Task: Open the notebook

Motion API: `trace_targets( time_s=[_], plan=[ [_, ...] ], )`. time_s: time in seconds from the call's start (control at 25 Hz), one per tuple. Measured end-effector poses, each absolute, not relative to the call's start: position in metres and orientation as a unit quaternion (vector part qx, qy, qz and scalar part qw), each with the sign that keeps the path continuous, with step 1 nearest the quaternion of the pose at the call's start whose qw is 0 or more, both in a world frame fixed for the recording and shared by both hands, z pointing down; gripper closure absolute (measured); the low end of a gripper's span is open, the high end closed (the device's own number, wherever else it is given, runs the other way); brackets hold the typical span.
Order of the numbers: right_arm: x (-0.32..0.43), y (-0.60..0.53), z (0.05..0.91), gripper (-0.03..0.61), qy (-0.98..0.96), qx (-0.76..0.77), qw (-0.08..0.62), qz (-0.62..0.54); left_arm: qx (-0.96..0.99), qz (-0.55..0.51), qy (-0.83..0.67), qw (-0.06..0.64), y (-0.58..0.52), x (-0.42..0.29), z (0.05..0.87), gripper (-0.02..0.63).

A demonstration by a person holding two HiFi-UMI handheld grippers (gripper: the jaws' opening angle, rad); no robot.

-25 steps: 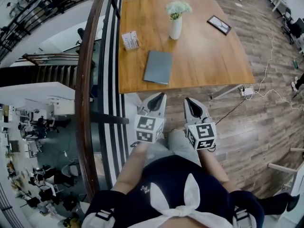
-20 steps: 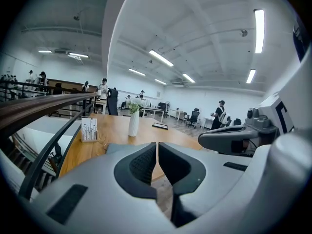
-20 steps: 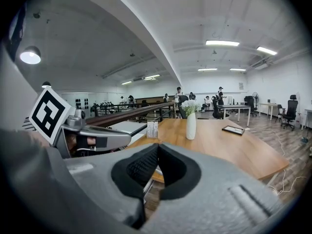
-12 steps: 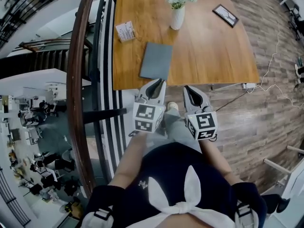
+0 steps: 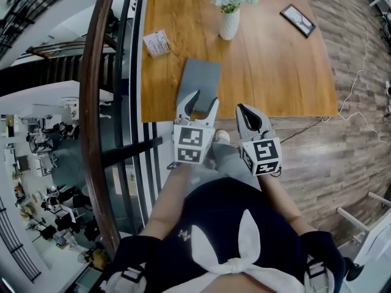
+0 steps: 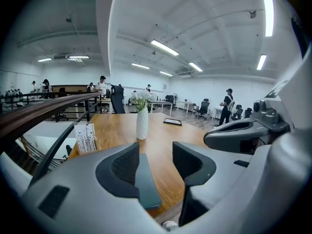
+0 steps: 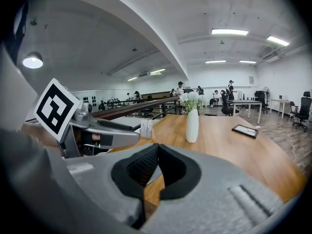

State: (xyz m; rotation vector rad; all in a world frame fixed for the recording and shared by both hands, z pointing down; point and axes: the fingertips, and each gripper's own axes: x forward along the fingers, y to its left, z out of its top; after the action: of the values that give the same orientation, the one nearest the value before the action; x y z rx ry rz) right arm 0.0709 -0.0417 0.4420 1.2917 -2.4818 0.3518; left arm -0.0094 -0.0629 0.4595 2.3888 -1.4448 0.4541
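Notebook [image 5: 202, 78] lies closed at the table's [image 5: 281, 66] near edge; left gripper's [image 5: 205, 98] jaws, just opened, stand spread at its near end, pinching nothing. Right gripper's [image 5: 245, 108] jaws are pressed together.

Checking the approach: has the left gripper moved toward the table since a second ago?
Yes. The left gripper went forward: from short of the table's near edge to over it, at the notebook. Its jaws have just been opening, gripping nothing.
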Motion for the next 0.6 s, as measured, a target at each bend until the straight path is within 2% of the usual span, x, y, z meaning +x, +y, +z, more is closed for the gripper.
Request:
trace_targets(
  time_s=[0.24, 0.6],
  plan=[
    [0.08, -0.085, 0.458, 0.58, -0.874, 0.438, 0.164, 0.129, 0.82, 0.223, -0.504, 0.154, -0.1, 0.012, 0.501, 0.345],
    [0.099, -0.124, 0.477, 0.58, -0.881, 0.418, 0.172, 0.138, 0.775, 0.291, -0.53, 0.185, -0.128, 0.025, 0.558, 0.316]
  ],
)
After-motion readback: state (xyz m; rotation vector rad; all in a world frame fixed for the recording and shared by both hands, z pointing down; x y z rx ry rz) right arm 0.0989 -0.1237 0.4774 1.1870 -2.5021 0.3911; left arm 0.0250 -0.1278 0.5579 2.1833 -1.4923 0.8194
